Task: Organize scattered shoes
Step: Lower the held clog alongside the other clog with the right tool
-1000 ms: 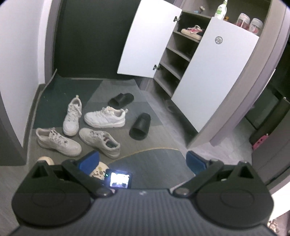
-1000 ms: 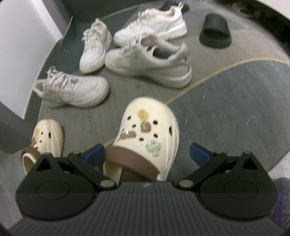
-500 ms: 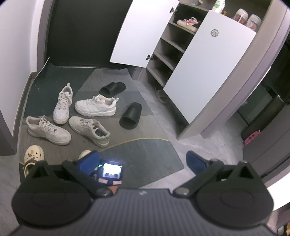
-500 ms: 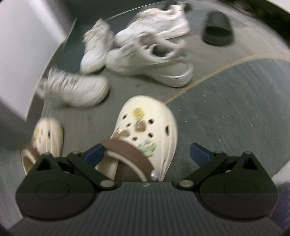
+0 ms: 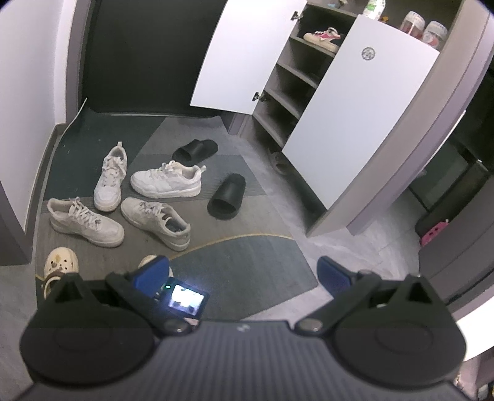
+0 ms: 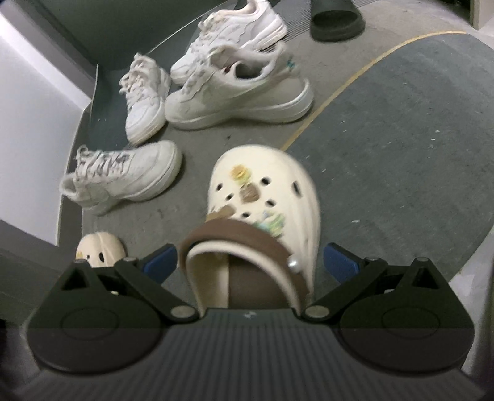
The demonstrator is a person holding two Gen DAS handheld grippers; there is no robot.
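A cream clog with charms and a brown strap [image 6: 262, 209] lies on the rug, heel between the fingers of my open right gripper [image 6: 250, 265]; the jaws stand wide on either side without touching it. Its mate [image 6: 100, 250] lies to the left, also seen in the left wrist view [image 5: 60, 262]. Several white sneakers [image 5: 163, 183] and two black slides [image 5: 227, 196] are scattered on the rug. My left gripper [image 5: 244, 273] is open and empty, held high above the floor. An open shoe cabinet [image 5: 287, 92] holds a pink-and-white sneaker [image 5: 322, 37].
Two white cabinet doors [image 5: 352, 123] swing out over the floor. A white wall [image 5: 27, 92] and a dark door [image 5: 139, 55] bound the left and far sides. A pink object [image 5: 433, 233] sits at the right. Jars [image 5: 424, 26] stand on the cabinet.
My right gripper has moved forward and lower over the cream clog, so its heel now sits between the fingers. My left gripper has drawn back and up, widening its view.
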